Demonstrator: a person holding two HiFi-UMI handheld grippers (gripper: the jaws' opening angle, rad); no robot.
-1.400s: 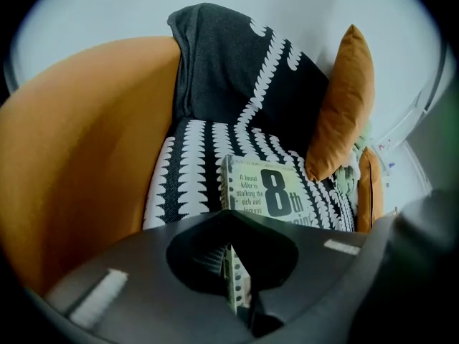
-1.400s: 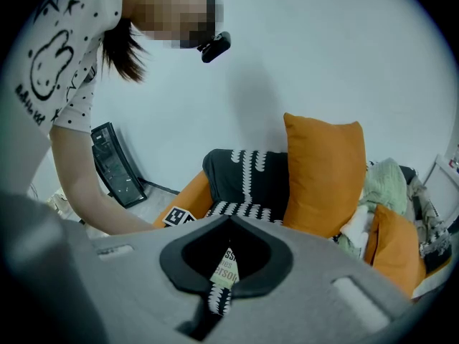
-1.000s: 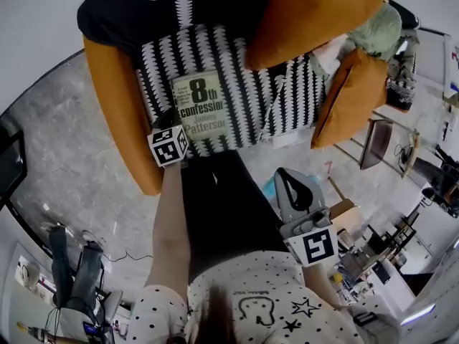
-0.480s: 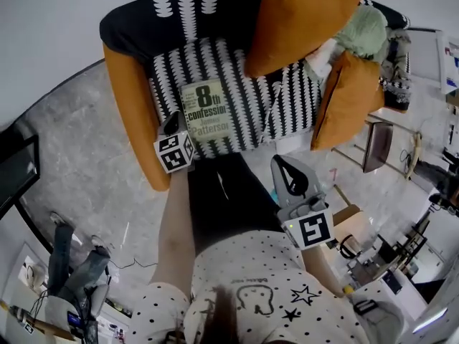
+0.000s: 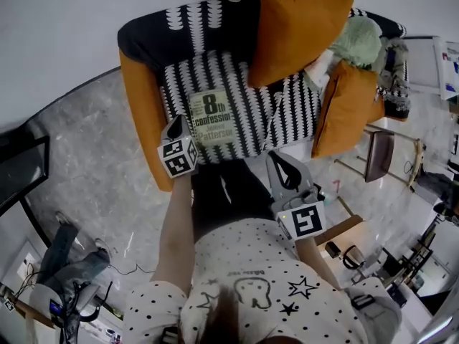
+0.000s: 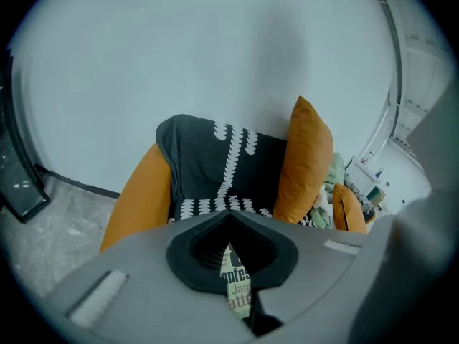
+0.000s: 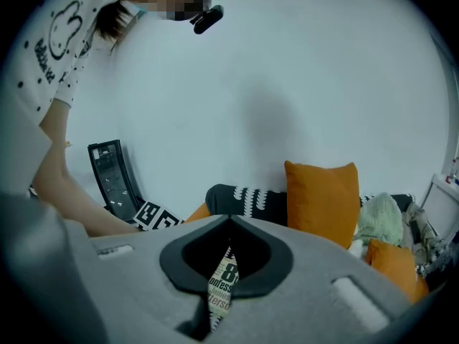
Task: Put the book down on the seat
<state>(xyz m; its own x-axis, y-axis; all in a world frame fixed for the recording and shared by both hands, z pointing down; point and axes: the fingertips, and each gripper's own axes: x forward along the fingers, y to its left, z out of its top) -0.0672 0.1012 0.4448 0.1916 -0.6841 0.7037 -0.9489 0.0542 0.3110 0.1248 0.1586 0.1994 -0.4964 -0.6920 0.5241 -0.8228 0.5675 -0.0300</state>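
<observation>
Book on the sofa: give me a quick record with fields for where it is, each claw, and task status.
book: lies flat, cover up, on the striped seat
left claw: shut, empty, beside the book's left edge
right claw: shut, empty, in front of the seat, clear of the book
task status: book appears set down

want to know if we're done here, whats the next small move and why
Probably just draw both grippers back: the cream paperback book lies flat on the black-and-white patterned seat, and the left gripper and right gripper are shut, empty, clear of it.
</observation>
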